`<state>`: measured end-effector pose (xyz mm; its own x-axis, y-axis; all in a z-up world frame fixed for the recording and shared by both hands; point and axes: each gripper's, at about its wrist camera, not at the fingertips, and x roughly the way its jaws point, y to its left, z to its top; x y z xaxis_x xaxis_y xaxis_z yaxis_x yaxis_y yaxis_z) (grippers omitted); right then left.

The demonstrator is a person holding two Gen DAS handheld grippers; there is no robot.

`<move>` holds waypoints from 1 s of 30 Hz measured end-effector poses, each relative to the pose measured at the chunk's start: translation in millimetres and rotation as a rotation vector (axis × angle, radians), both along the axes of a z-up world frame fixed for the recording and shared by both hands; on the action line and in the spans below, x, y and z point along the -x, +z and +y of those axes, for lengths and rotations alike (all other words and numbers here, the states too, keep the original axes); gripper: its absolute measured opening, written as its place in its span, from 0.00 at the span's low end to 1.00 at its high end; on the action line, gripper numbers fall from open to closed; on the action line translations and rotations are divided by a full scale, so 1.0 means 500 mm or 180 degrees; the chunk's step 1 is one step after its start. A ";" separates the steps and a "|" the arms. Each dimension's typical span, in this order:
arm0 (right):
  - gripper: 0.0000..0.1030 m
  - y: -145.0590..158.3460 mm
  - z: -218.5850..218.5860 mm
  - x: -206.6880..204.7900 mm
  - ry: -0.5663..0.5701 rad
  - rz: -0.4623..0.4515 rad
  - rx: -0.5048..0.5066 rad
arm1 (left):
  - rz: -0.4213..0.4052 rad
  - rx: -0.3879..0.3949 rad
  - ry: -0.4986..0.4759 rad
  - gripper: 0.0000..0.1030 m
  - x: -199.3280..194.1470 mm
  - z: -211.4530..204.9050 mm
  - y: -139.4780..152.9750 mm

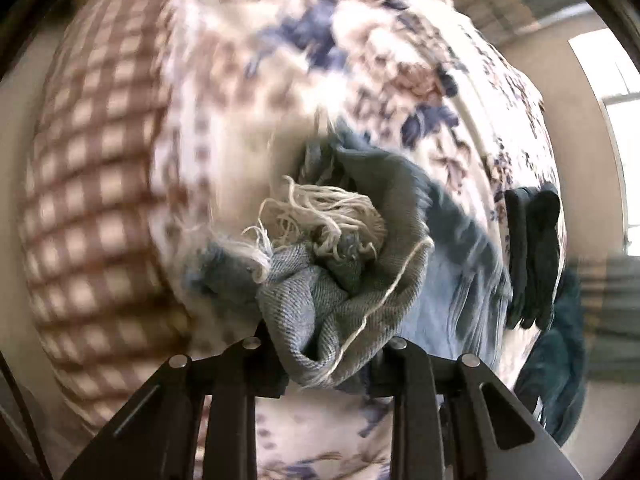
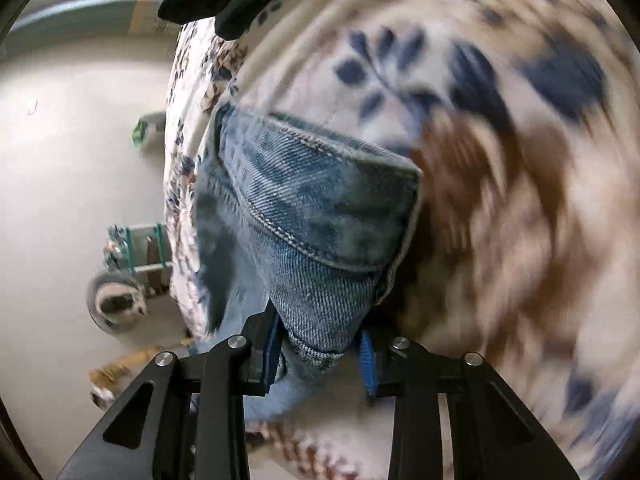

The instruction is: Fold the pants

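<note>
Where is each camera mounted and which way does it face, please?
Left wrist: sits on the left hand-held gripper, looking along its fingers at the frayed hem of the jeans clamped between them, over a floral bedspread; only the black fingers show.
Right wrist: sits on the right hand-held gripper, looking at a stitched denim edge of the jeans it holds, floor to the left; only its fingers show.
Shared: the jeans and the bedspread.
</note>
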<state>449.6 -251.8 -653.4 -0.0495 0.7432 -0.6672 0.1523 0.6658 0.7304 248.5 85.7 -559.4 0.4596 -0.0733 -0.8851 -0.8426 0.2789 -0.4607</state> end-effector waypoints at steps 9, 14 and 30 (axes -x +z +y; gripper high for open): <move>0.36 -0.050 0.024 0.156 -0.0348 0.0411 -0.0132 | -0.0405 0.0948 0.0524 0.25 0.108 0.082 -0.128; 0.53 -0.080 0.014 0.140 -0.0357 0.0600 -0.0217 | -0.1058 0.1531 0.1156 0.43 0.201 0.027 -0.136; 0.64 -0.109 0.006 0.134 -0.0271 0.0619 -0.0383 | -0.1190 0.1748 0.1358 0.63 0.148 -0.066 -0.189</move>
